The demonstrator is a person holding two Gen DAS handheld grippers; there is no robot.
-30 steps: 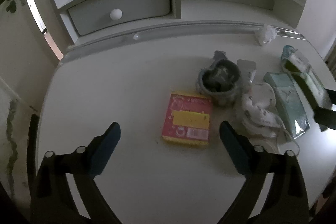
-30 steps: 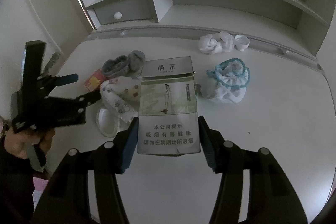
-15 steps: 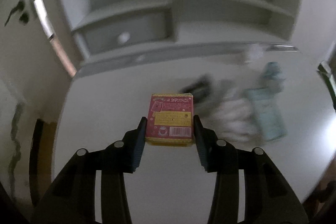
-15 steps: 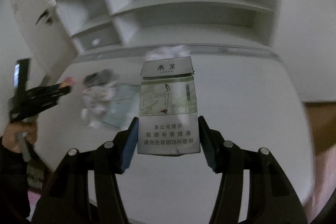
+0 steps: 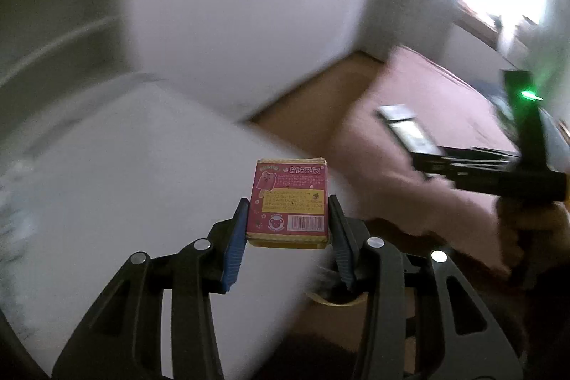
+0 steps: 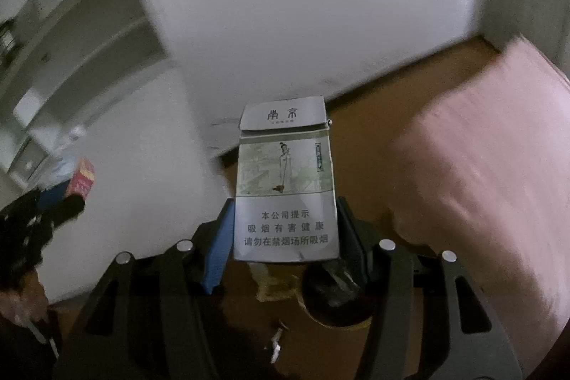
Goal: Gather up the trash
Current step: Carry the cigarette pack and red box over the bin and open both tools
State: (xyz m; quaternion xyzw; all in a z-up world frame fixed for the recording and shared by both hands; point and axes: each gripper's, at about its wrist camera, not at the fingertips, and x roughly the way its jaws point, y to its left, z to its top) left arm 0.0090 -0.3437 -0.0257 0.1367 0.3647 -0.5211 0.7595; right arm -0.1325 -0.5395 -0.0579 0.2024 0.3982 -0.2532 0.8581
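gripping a pink snack box [image 5: 289,203] in the left gripper [image 5: 288,230], blue pads [image 5: 235,244] pressing on both of its long sides. showing a pink front with a bear-shaped ice pop, japanese lettering along the top, a yellow text panel in the middle, a barcode at the lower right, and a yellow side along the bottom edge. hanging in the air right over the rounded front-right edge of the white desk [image 5: 124,184], lifted off its top.

clamping a cigarette pack [image 6: 285,180] in the right gripper [image 6: 285,230], fingers closing on its lower half. showing a grey flip lid with two large characters, a pale green picture band with a standing robed figure, and a grey lower panel carrying three lines of chinese warning text; looking worn along the edges, with the lid slightly askew. floating past the desk's right edge, above the brown floor [image 6: 374,130].

opening beyond that edge onto a strip of floor, bounded by a white wall [image 6: 320,6] behind and a pink bed [image 6: 481,184] on the far side. blurring heavily everywhere outside the grippers. glimpsing a dark round container [image 6: 338,298] low on the floor beneath the right gripper, contents too dim to tell.
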